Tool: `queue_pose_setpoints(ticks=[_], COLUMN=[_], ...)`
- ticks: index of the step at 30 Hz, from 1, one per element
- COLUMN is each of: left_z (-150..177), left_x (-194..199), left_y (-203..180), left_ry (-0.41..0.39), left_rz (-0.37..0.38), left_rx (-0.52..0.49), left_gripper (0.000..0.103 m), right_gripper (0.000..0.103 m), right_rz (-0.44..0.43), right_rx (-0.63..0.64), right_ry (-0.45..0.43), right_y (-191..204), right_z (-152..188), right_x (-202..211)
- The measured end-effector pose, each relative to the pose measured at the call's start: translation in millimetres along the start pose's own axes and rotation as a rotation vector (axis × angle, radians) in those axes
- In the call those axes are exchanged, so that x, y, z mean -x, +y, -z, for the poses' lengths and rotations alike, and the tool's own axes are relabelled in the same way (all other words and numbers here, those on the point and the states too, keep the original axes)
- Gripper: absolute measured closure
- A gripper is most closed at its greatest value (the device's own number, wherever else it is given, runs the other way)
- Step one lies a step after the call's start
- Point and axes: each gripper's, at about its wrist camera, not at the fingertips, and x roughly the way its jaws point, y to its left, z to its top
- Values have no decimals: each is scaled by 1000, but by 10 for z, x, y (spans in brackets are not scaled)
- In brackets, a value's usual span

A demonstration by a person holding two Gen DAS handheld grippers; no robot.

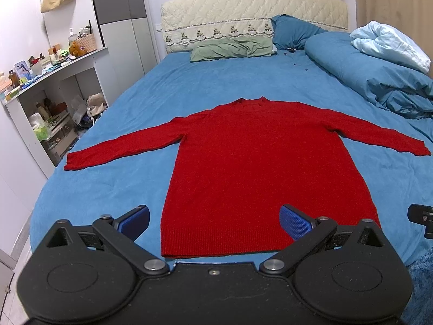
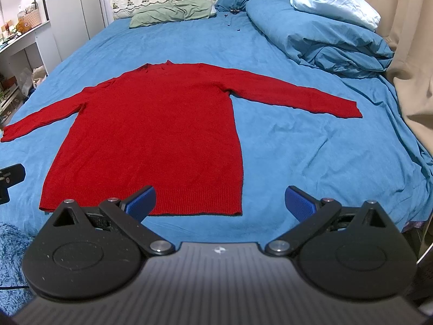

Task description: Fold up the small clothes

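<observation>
A red long-sleeved knit sweater (image 1: 259,162) (image 2: 157,124) lies flat and face up on the blue bed sheet (image 1: 162,86) (image 2: 311,149), both sleeves spread sideways, collar toward the headboard, ribbed hem nearest me. My left gripper (image 1: 215,220) hovers open above the hem's left half, blue pads wide apart, holding nothing. My right gripper (image 2: 220,201) is open too, over the hem's right corner, one pad above the cloth and the other above bare sheet. A part of the other gripper shows at each view's edge.
A blue duvet (image 1: 379,75) (image 2: 324,35) with a pale blanket (image 2: 335,0) is heaped at the far right. Green pillow (image 1: 232,48) and blue pillow lie by the quilted headboard (image 1: 254,13). A cluttered shelf unit (image 1: 54,86) stands left of the bed; a beige curtain (image 2: 414,54) hangs right.
</observation>
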Motion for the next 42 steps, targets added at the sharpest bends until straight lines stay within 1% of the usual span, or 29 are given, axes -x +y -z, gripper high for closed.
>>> queue_pose_setpoints(ticks=[42], left_z=[36], left_x=[20], left_y=[-38], left_ry=[-16], left_rz=[-18], left_rx=[-3], left_gripper=[0], right_gripper=[0], right_rz=[-4], right_rx=[3], right_ry=[-5], right_y=[-11], right_z=[-5], right_x=[18])
